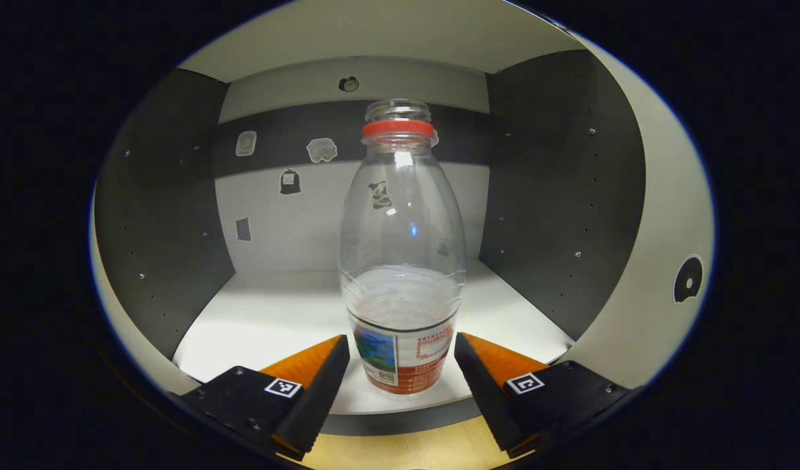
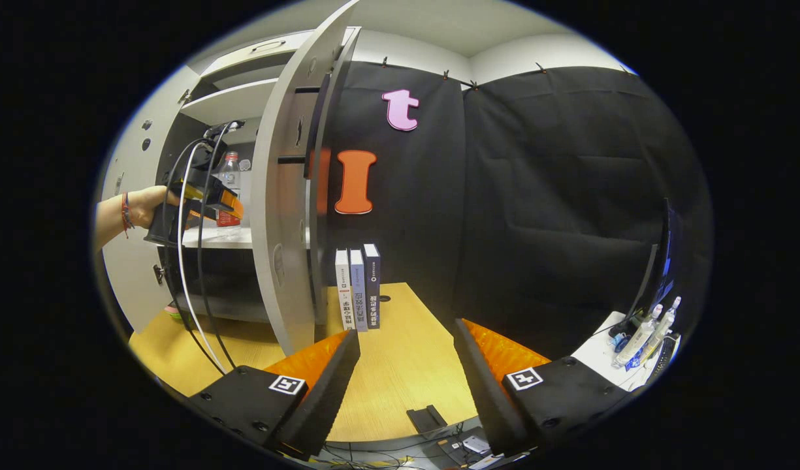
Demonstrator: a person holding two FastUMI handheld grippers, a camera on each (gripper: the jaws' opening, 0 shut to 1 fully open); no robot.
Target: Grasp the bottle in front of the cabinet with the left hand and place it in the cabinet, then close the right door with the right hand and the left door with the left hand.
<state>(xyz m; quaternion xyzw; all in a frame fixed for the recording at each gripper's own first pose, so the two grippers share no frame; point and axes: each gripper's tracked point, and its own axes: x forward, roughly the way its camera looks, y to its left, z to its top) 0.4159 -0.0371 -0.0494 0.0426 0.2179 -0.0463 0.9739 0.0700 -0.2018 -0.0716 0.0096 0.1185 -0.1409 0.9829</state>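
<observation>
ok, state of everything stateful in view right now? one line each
bottle: upright on the cabinet shelf, uncapped, looks empty, sits between the fingers with a gap each side
left gripper: open, not gripping
right gripper: open, empty, over the wooden table
right door: open
left door: open
books: three, standing upright on the table

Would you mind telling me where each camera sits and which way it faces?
Left gripper view: rides the left gripper, facing into the cabinet at the bottle standing between its open fingers.
Right gripper view: rides the right gripper, facing the table, books and open right door; a hand shows.
Shared: bottle, cabinet, left gripper.
</observation>
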